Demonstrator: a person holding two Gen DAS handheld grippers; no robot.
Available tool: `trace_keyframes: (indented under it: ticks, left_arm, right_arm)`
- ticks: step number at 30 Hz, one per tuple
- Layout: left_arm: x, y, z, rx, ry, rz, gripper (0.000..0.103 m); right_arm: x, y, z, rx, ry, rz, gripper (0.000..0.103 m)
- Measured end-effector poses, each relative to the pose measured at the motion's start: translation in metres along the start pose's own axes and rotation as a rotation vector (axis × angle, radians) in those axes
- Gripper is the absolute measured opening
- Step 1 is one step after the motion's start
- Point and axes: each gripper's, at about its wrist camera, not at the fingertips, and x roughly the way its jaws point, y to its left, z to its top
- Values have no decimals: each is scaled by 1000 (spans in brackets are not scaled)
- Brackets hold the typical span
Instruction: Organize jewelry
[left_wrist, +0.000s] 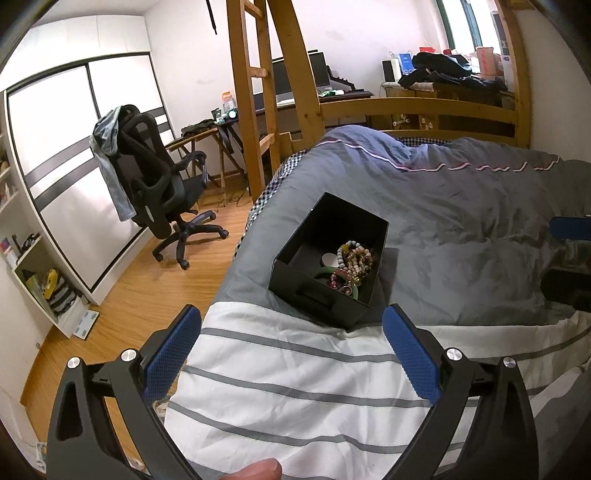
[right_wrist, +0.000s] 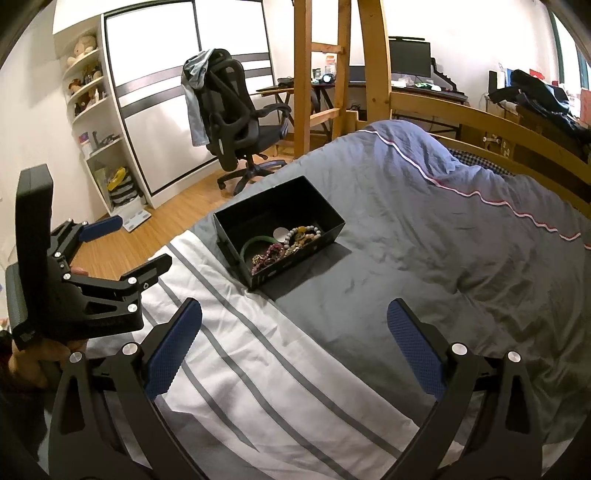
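Note:
A black open box (left_wrist: 295, 280) (right_wrist: 325, 212) rests on the bed. Inside lies a pile of jewelry (left_wrist: 352, 264) (right_wrist: 291, 242): beaded bracelets, a green bangle (right_wrist: 255, 242) and a small white disc (right_wrist: 280, 233). My left gripper (left_wrist: 291, 317) is open, just short of the box's near wall, with nothing between its blue pads (left_wrist: 413, 362). My right gripper (right_wrist: 293, 310) is open too, a little further back from the box. The left gripper (right_wrist: 110, 243) also shows at the left edge of the right wrist view, held by a hand.
The bed carries a grey duvet (left_wrist: 461, 206) and a white striped sheet (left_wrist: 288, 391). Its left edge drops to a wooden floor (left_wrist: 129, 295). A black office chair (left_wrist: 159, 184), a wooden ladder (left_wrist: 251, 92) and a shelf (right_wrist: 96, 122) stand beyond.

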Motion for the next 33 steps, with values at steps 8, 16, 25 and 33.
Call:
trace_keyframes:
  ticks: [8,16,25,33]
  left_arm:
    - [0,-4,-1,15,3,0,97]
    - [0,-4,-1,14,9,2,97]
    - [-1,-4,-2,16,5,4,97]
    - [-2,-6,-2,17,5,6,97]
  right_arm:
    - [3,-1,-1,4,3,-9,99]
    - [6,-2,-3,6,15,-10,99]
    - [10,2,-4,-3,17,-4,99]
    - [11,3,-4,-6,18,-7,99]
